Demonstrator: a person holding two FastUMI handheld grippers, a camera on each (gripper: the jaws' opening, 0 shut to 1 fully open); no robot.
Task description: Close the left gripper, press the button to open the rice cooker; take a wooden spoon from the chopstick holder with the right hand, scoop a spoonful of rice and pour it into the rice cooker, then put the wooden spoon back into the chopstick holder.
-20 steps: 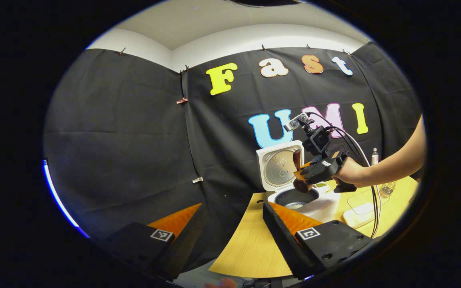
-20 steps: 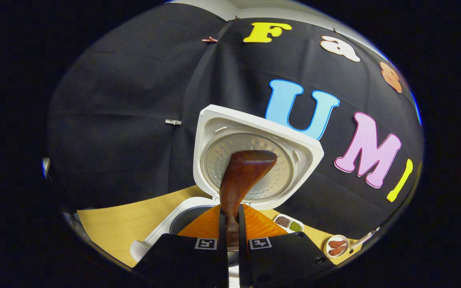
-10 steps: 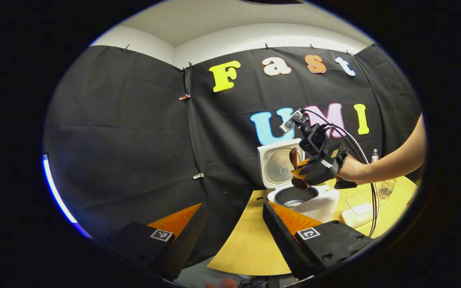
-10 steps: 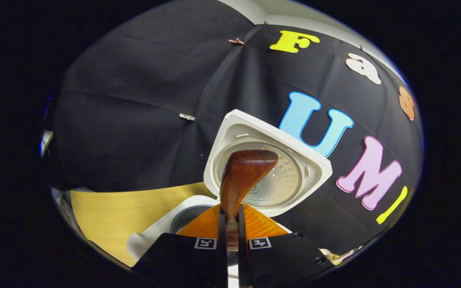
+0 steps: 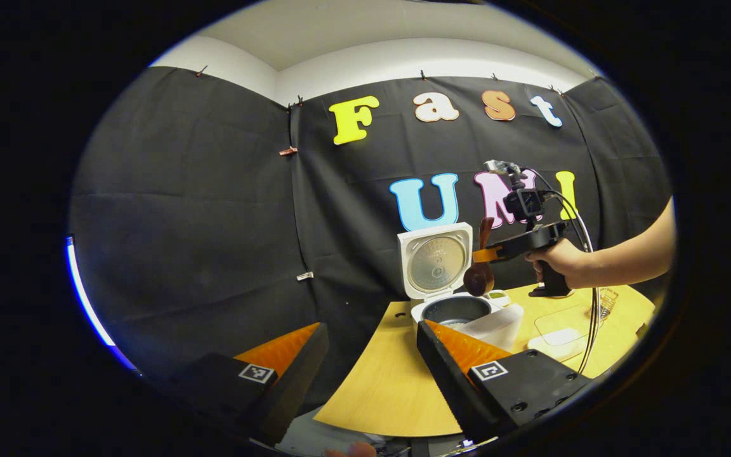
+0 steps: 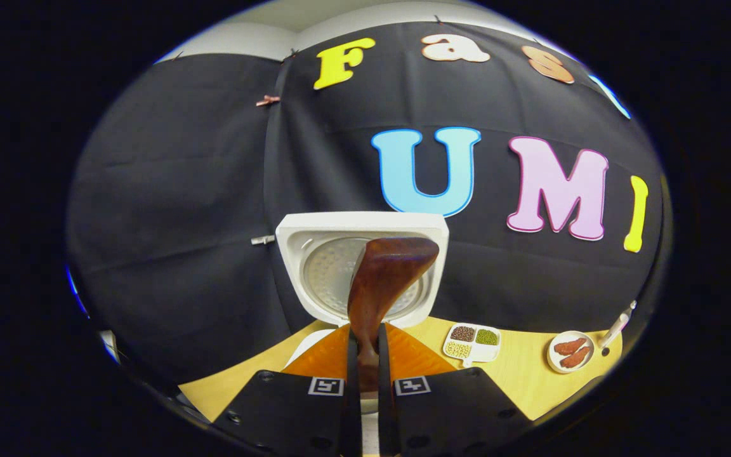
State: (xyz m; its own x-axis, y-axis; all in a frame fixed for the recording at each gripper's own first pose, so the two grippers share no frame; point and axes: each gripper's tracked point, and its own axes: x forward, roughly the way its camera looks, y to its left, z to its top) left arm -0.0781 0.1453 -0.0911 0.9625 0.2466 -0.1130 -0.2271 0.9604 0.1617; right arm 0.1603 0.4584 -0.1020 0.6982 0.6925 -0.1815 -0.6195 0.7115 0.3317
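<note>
While the left tongs (image 5: 365,355) are idling spread, the right tongs (image 6: 365,374) are pinching the upright wooden spoon (image 6: 381,285) above the open rice cooker (image 5: 445,292).

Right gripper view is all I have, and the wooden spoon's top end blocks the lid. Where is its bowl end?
Observer: The wooden spoon hangs bowl-down below the right gripper, over the right edge of the pot of the rice cooker.
Operator: Is the left gripper near it?
Observer: No. The left gripper is well short of the cooker, jaws wide apart, holding nothing.
</note>
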